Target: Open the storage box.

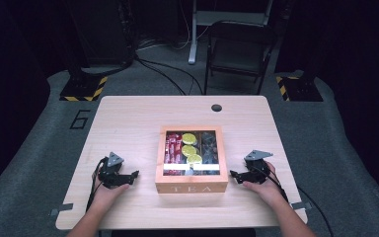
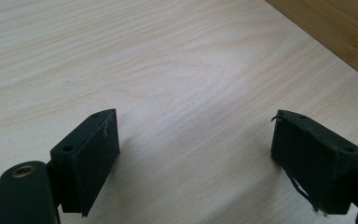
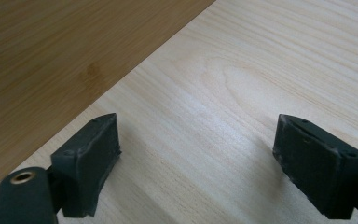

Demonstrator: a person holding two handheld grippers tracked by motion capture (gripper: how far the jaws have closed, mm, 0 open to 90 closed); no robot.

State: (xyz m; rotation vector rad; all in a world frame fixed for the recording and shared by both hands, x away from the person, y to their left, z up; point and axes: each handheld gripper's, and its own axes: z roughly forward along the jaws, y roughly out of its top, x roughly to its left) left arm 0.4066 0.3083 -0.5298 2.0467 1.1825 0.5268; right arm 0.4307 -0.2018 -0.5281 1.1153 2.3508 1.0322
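**Both grippers parked beside tea box, jaws wide, nothing held**

High view: wooden tea box (image 1: 191, 160) sitting at centre of the table (image 1: 128, 123), glass lid down, "TEA" lettered on the front wall. Through the lid: red packets at 9 o'clock, yellow-green round packets down the middle, dark packets at 3 o'clock. Left gripper (image 1: 133, 175) resting on the tabletop at 9 o'clock of the box, near it but apart, tips pointing toward the box. Right gripper (image 1: 233, 174) mirrored at 3 o'clock, also apart from the box. Hand behind each. Past the table at 12 o'clock: folding chair (image 1: 239, 49) on grey floor.

Left gripper view (image 2: 196, 144): jaws spread wide, bare tabletop between the pads, box wall (image 2: 335, 32) just clipping in at 2 o'clock. Frayed edge on the pad at 3 o'clock. Not resolvable from above.

Right gripper view (image 3: 198, 140): jaws equally spread, only wood grain between them. Box wall (image 3: 51, 56) large at 10 o'clock, much nearer in frame than on the left side.

Box contents legible from the high view alone; pad gap legible from the gripper views.
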